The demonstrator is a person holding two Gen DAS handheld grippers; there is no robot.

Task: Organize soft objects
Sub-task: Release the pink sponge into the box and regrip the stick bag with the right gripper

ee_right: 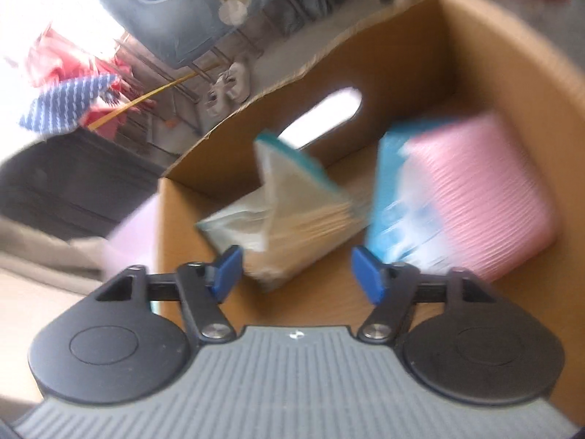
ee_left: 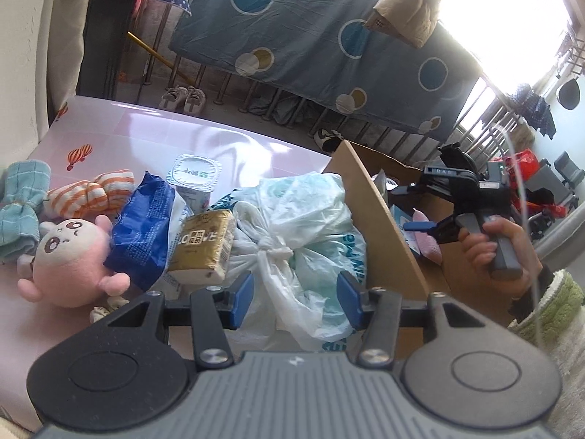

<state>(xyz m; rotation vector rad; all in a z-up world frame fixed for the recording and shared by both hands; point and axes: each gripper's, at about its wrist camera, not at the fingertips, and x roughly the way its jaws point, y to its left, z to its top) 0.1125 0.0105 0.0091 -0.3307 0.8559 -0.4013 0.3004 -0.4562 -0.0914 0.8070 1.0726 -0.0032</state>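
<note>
1. Two grippers showing, each standing with jaws apart: left gripper [ee_left: 295, 300] hovering over the knotted plastic bag [ee_left: 292, 234], blue pads either side of it but not pressing on it.
2. Lying just left of the bag on the pink table [ee_left: 153, 135]: a gold-brown packet [ee_left: 203, 247], a blue crinkled packet [ee_left: 142, 230] and a pink plush toy [ee_left: 67, 256], all crowded together and touching.
3. Sitting farther left and back: an orange-striped rolled cloth [ee_left: 91, 192] and a light-blue checked cloth [ee_left: 18, 212], with a foil-lidded cup [ee_left: 193, 177] standing behind the blue packet.
4. Rising right of the bag: the near wall of a cardboard box [ee_left: 380, 219], a hand [ee_left: 501, 245] beyond it holding the right gripper [ee_left: 426, 227] over the box's inside.
5. Seen from the right wrist, heavily blurred: right gripper [ee_right: 296, 274] pointing down into the box [ee_right: 475, 55], nothing pinched between its pads.
6. Resting on the box floor just past the pads: a pale tissue-like packet with a teal edge [ee_right: 285, 212], tilted, and to its right a pink and blue soft pack [ee_right: 475, 197] leaning against the box's right wall.
7. Hanging far behind: a grey spotted sheet [ee_left: 310, 36] over a railing.
</note>
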